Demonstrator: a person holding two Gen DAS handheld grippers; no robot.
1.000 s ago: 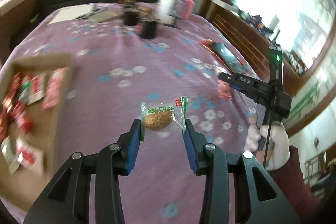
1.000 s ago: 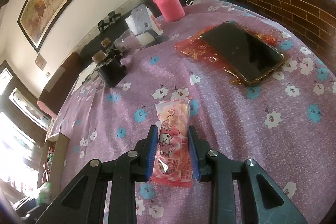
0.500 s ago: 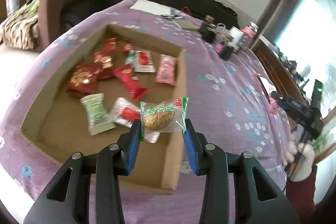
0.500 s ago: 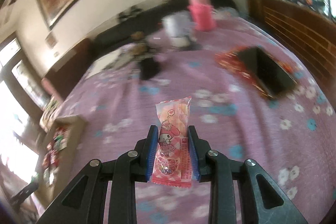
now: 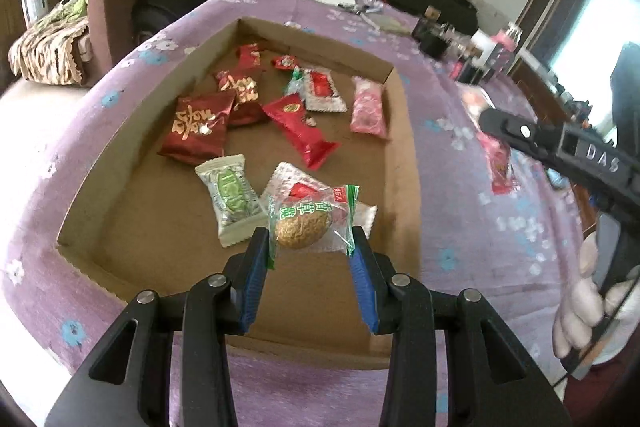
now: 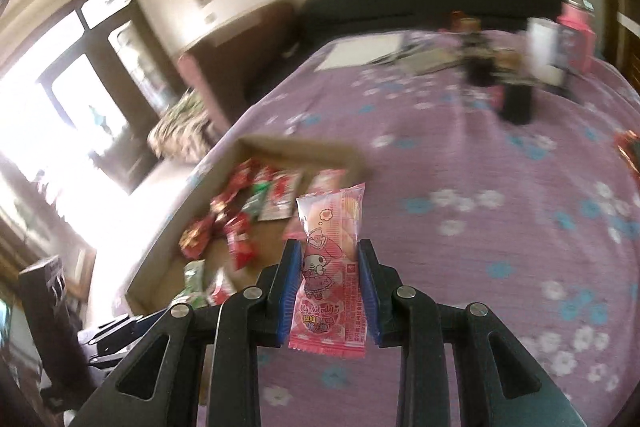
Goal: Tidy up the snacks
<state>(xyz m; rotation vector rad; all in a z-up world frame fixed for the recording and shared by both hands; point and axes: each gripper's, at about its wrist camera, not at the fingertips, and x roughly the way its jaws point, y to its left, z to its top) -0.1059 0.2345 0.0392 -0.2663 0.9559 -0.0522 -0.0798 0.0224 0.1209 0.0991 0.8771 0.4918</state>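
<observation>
Both grippers have swung from the open purple cloth toward the cardboard box. Left gripper hangs over the box's near end, clamped on a clear-wrapped walnut cookie, its long axis crosswise; the landing spot lies at twelve o'clock. Right gripper, clamped on an upright pink wafer packet, is farther off, the box at ten o'clock.

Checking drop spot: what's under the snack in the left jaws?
Under the clear walnut snack, held by the left gripper, lies a silver packet with a red label, on the cardboard box floor. Most of that packet's near half is covered.
</observation>
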